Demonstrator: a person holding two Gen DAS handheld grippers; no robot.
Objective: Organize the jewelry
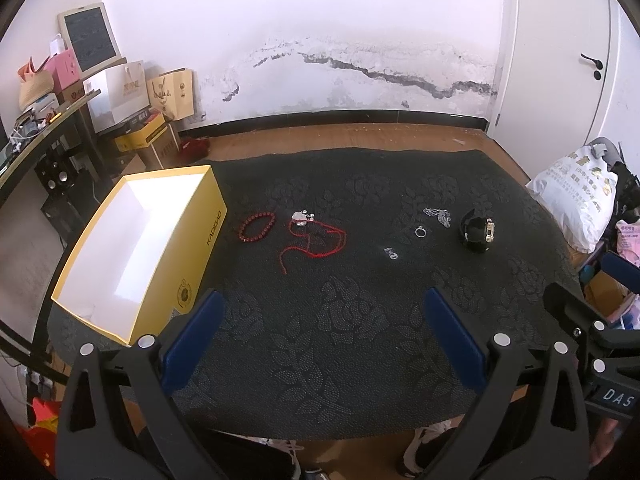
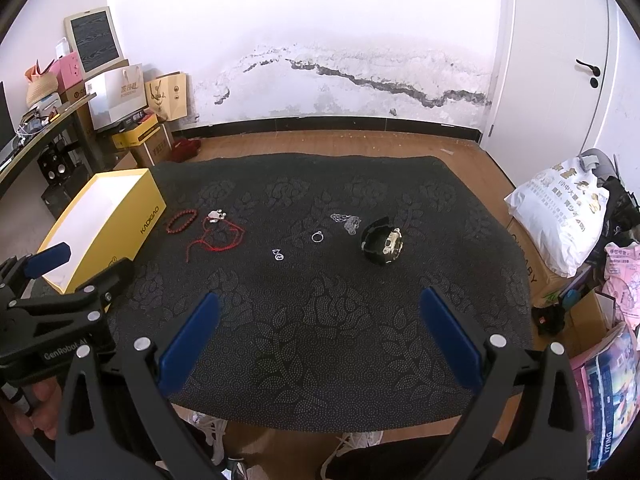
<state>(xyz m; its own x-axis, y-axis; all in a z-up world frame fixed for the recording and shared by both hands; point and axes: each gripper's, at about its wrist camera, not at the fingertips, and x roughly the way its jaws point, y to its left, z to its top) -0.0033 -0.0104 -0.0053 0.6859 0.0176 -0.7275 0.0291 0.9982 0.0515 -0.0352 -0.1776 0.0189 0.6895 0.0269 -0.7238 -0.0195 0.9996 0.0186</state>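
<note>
An open yellow box (image 1: 200, 240) (image 2: 132, 216) with a white inside stands at the left of a black patterned mat (image 1: 320, 340) (image 2: 320, 320). On the mat lie a red bead bracelet (image 1: 257, 227) (image 2: 182, 220), a red cord necklace with a silver pendant (image 1: 316, 238) (image 2: 222, 236), a small silver earring (image 1: 391, 254) (image 2: 278, 255), a silver ring (image 1: 420, 232) (image 2: 317, 237), a silver chain (image 1: 439, 216) (image 2: 347, 222) and a black watch (image 1: 478, 232) (image 2: 384, 242). My left gripper (image 1: 324, 304) and right gripper (image 2: 320, 304) are both open and empty, above the mat's near part.
Paper bags and boxes (image 1: 132, 96) stand by the back wall at left, beside a dark desk (image 1: 40, 132). A white bag (image 1: 576, 200) (image 2: 560, 216) and other clutter lie at the right. A white door (image 2: 560, 60) is at the back right.
</note>
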